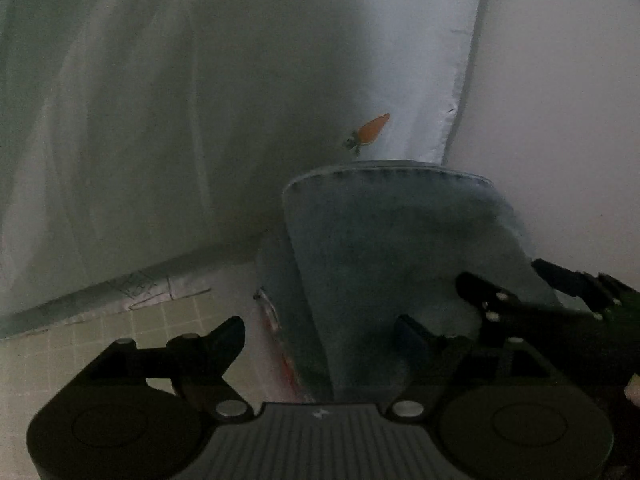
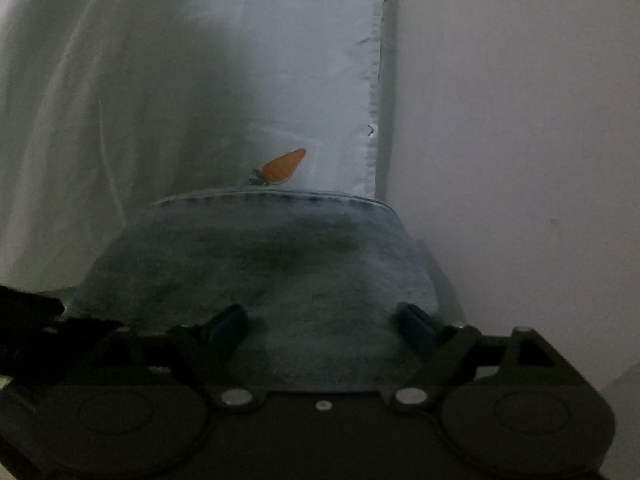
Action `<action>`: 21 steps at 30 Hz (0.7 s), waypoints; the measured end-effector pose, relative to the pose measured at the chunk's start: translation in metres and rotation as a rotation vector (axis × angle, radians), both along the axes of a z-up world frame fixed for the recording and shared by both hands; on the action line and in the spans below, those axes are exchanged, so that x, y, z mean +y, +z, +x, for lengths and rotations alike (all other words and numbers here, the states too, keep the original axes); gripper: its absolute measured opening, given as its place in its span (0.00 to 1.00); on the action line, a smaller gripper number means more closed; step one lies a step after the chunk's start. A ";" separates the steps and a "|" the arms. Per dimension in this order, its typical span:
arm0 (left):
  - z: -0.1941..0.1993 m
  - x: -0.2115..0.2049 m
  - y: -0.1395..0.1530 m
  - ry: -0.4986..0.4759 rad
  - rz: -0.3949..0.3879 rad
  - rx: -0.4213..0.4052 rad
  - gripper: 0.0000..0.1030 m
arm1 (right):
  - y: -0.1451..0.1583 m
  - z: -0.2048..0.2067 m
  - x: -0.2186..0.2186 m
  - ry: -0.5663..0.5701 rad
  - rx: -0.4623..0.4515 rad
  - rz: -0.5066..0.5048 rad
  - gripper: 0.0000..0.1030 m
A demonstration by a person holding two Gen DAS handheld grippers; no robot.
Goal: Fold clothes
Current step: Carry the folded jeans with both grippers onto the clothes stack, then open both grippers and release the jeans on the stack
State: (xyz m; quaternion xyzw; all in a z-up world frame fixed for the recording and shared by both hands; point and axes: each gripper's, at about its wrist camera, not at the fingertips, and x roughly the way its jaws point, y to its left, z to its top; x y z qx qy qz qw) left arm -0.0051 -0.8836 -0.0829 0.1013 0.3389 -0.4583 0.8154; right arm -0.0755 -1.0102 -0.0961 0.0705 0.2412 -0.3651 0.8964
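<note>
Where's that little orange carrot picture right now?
The carrot print sits on the white cloth, just beyond the far hem of the folded denim, near the cloth's frayed right edge in both wrist views.
</note>
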 end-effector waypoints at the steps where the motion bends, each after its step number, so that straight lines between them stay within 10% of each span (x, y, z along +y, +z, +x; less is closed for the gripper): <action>1: -0.004 0.005 0.001 0.005 0.001 -0.010 0.85 | 0.003 -0.004 0.003 0.000 0.002 0.000 0.86; 11: -0.037 0.088 0.065 -0.030 -0.135 -0.165 0.99 | 0.066 -0.099 0.113 -0.108 -0.111 -0.130 1.00; 21: -0.122 0.229 0.120 -0.053 -0.232 -0.220 1.00 | 0.102 -0.170 0.260 -0.130 -0.146 0.012 1.00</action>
